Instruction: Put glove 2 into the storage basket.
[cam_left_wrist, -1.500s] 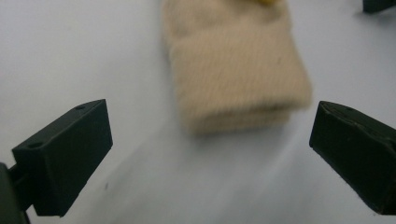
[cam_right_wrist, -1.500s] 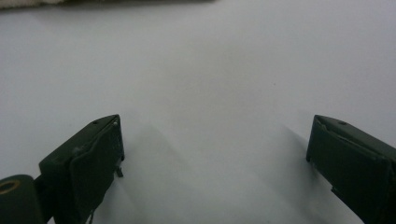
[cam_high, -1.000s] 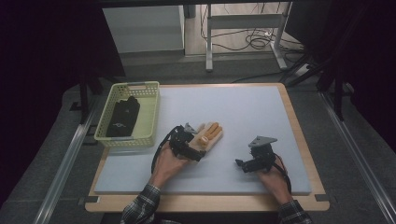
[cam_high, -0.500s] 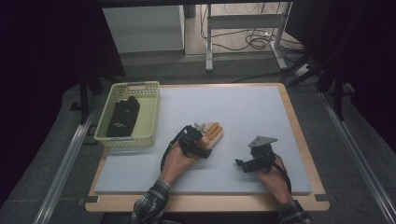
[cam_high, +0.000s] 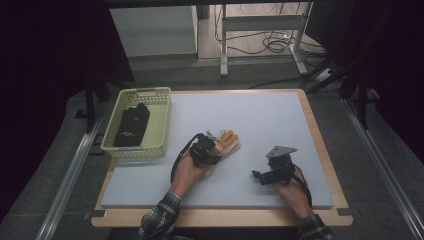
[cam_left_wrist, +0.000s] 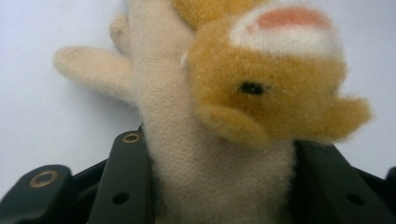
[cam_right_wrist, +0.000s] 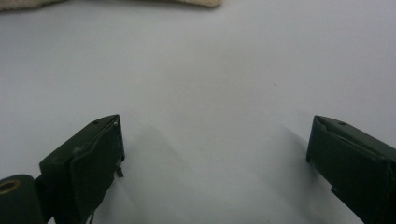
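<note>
Jaws around cream-and-tan plush glove (cam_left_wrist: 210, 140)

A wooden table (cam_high: 327, 165) carries a pale grey mat (cam_high: 270, 120) that covers nearly all of its top. On the mat's left edge sits a yellow-green basket (cam_high: 161, 120). A cream and orange plush toy (cam_high: 229, 141) lies right of the basket, near the mat's middle.

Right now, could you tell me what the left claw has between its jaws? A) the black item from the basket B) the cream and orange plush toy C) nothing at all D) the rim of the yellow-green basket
B: in the left gripper view the black jaws of the left claw press on both sides of the plush toy, and the high view shows it at that toy on the white mat.
</note>
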